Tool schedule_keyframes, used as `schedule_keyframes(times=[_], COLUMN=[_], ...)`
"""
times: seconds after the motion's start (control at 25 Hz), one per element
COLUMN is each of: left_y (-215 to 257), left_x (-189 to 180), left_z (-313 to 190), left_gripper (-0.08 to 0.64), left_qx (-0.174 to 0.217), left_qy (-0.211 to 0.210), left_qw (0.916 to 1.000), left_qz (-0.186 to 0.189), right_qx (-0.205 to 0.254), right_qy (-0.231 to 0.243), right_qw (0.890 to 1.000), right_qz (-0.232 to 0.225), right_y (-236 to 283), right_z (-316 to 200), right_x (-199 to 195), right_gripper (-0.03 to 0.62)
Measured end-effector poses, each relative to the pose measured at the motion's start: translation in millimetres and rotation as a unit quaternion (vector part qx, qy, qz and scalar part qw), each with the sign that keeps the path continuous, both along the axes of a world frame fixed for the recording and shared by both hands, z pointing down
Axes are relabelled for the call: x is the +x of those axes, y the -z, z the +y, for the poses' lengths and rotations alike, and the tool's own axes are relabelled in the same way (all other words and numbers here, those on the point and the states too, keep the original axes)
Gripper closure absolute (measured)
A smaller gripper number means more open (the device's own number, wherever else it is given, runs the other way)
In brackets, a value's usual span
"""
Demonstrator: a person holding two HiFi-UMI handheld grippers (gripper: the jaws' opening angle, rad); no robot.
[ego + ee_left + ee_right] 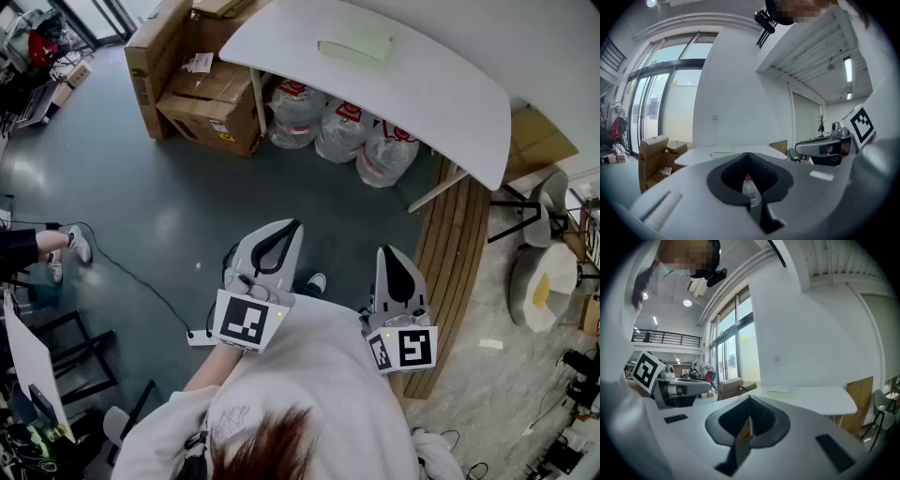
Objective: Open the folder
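Observation:
A pale green folder point(356, 44) lies shut on the white table point(441, 84) at the far side of the room. It also shows small in the left gripper view point(721, 152) and the right gripper view point(779, 391). My left gripper point(292, 225) and right gripper point(389, 251) are held close to the person's chest, well short of the table, both pointing towards it. In both gripper views the jaws meet at the tip, left gripper point(749, 154) and right gripper point(750, 397), with nothing between them.
Cardboard boxes point(202, 84) and large water bottles point(342, 131) stand under and beside the table. A slatted wooden bench point(459, 253) runs along the right, with a chair point(544, 281) beyond it. Another person's feet point(66, 248) and a cable lie on the floor at left.

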State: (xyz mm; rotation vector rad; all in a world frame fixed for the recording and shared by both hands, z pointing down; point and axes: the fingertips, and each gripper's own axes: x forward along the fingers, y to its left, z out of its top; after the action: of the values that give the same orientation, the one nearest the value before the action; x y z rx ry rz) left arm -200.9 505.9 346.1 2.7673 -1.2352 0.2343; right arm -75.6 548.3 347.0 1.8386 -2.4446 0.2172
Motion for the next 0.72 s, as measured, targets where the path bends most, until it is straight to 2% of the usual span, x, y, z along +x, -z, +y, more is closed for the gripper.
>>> schedule_keyframes(times=[0.72], left_y=[3], left_x=[8], left_z=[3], left_gripper=[0.558], left_qx=[0.007], left_qy=[0.011], left_qw=[0.9999], left_qz=[0.001], right_qx=[0.006], right_qy=[0.005], right_qw=[1.0], right_qz=[0.002], right_y=[-1], right_z=[4], right_x=[11], right_gripper=[0.586])
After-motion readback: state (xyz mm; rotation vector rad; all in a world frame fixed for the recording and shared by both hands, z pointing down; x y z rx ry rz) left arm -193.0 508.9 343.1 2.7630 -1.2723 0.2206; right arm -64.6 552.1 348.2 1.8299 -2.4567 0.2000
